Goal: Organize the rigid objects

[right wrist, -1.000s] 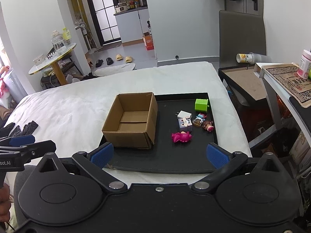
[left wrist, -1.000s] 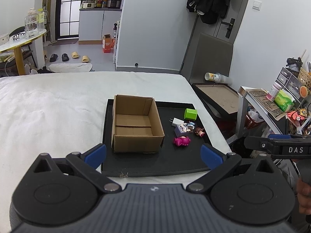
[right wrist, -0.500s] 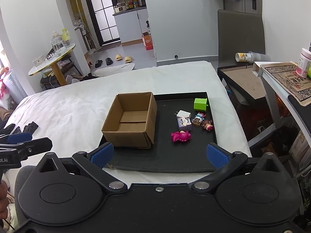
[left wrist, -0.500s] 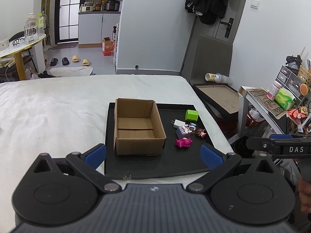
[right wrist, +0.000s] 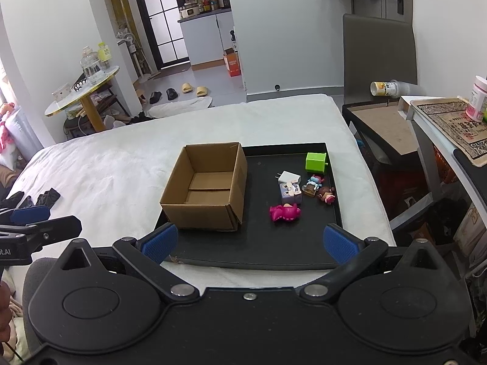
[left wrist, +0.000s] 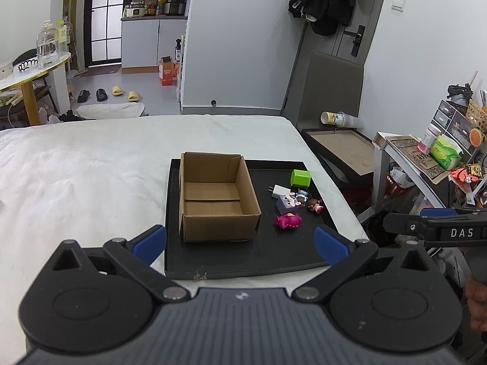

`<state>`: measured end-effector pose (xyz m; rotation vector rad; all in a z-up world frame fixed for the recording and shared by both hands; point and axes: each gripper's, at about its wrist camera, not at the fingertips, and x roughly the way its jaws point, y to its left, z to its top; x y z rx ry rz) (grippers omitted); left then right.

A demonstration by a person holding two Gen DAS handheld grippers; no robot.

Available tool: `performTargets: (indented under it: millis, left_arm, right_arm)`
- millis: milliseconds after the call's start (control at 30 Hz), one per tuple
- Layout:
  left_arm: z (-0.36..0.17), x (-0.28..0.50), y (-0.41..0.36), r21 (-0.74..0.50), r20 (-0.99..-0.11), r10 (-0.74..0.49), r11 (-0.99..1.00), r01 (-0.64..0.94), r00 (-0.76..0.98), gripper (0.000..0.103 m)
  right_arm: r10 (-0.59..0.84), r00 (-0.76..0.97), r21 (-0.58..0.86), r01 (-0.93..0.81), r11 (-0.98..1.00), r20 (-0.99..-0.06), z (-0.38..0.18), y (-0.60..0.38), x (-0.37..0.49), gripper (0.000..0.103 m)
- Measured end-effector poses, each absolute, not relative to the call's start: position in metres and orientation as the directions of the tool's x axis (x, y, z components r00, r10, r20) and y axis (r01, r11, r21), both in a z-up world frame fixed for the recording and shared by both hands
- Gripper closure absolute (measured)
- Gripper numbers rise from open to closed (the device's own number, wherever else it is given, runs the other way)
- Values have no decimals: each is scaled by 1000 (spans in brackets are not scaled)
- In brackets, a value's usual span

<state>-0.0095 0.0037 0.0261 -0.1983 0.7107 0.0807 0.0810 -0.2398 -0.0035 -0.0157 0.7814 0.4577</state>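
An open, empty cardboard box (left wrist: 216, 194) (right wrist: 207, 185) stands on the left part of a black tray (left wrist: 243, 258) (right wrist: 258, 249) on the white bed. To its right lie a green block (left wrist: 300, 178) (right wrist: 316, 161), a white plug (left wrist: 278, 190) (right wrist: 289, 177), a purple cube toy (left wrist: 286, 203) (right wrist: 290, 194), small doll figures (left wrist: 315, 205) (right wrist: 325, 194) and a pink figure (left wrist: 287, 220) (right wrist: 284, 212). My left gripper (left wrist: 240, 243) and right gripper (right wrist: 249, 242) are both open and empty, held near the tray's front edge.
The white bed (left wrist: 85, 167) stretches left of the tray. A dark side table (left wrist: 344, 152) and a cluttered shelf (left wrist: 426, 158) stand to the right. Black gloves (right wrist: 33, 199) lie on the bed's left side. The other gripper shows at each view's edge (left wrist: 435, 228) (right wrist: 33, 228).
Both grippers have drawn back and up slightly, so the tray and box look a little smaller and farther. Nothing on the tray has moved.
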Motion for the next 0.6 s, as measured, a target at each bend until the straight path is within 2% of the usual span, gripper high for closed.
performTargets:
  millis: [600]
  left_arm:
    - [24, 4, 8, -206, -633, -38, 971, -121, 773, 0]
  right_arm:
    - [390, 628, 146, -405, 903, -673, -6, -240, 90, 0]
